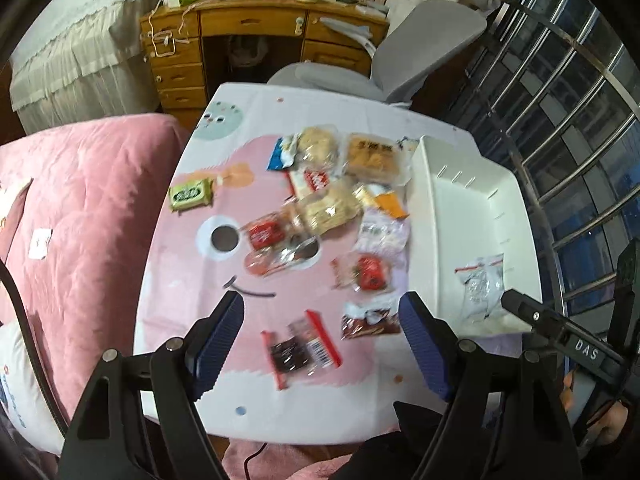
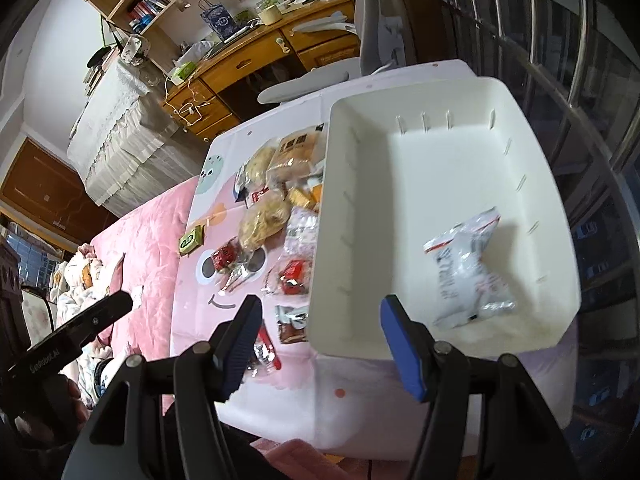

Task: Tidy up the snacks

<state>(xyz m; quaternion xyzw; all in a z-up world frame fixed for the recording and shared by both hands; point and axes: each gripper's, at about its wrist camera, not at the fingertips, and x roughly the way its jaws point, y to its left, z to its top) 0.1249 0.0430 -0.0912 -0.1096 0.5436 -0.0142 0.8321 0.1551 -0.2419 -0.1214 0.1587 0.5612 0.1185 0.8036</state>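
Several wrapped snacks lie in a loose pile (image 1: pixel 320 208) on a small table with a pink cartoon cloth (image 1: pixel 188 280). A white bin (image 1: pixel 452 208) stands at the table's right side and holds one clear-white packet (image 2: pixel 468 268). My left gripper (image 1: pixel 322 340) is open and empty above a red-edged dark snack (image 1: pixel 300 348) near the front edge. A brown packet (image 1: pixel 370 320) lies beside the bin. My right gripper (image 2: pixel 320 340) is open and empty over the bin's near left corner (image 2: pixel 320 328). A green packet (image 1: pixel 191 195) lies apart at the left.
A pink bed (image 1: pixel 80 208) borders the table on the left. A grey office chair (image 1: pixel 400 60) and a wooden desk (image 1: pixel 248 40) stand behind it. A metal window grille (image 1: pixel 568 120) runs along the right.
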